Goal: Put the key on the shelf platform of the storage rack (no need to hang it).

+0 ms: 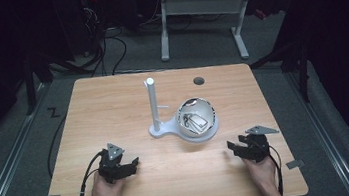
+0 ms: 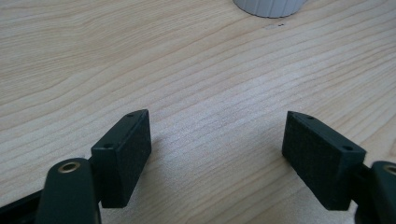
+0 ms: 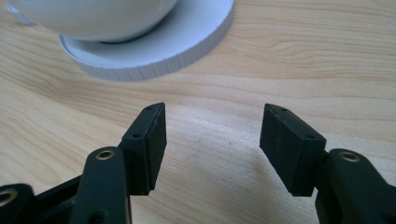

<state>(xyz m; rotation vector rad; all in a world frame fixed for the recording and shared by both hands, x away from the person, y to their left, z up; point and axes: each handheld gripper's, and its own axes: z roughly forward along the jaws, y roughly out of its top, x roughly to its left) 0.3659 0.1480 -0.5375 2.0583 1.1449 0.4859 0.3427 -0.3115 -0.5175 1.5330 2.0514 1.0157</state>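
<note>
1. Just right of the worktop's (image 1: 111, 93) middle sits a white bowl (image 1: 198, 120) on the round base of a white stand (image 1: 166, 127), with an upright post (image 1: 153, 103) rising at the base's left end. Inside the bowl lies a bunch of keys with a pale tag (image 1: 194, 121).
2. Both grippers rest near the front edge, left gripper (image 1: 126, 165) toward the front-left, right gripper (image 1: 234, 148) toward the front-right. The bowl lies ahead of both, between them.
3. The right one looks nearer: in the right gripper view the bowl and base rim (image 3: 154, 56) sit up and left of its jaws, close by. In the left gripper view a sliver of the white base (image 2: 271, 7) peeks in at the top, well apart.
4. Jaws on both stand apart with nothing between them, just bare wood.
5. The keys look too jumbled to call a long axis; the reach would probably have to go down over the bowl's rim.
6. No brand or writing is readable; the tag is too small to tell.
</note>
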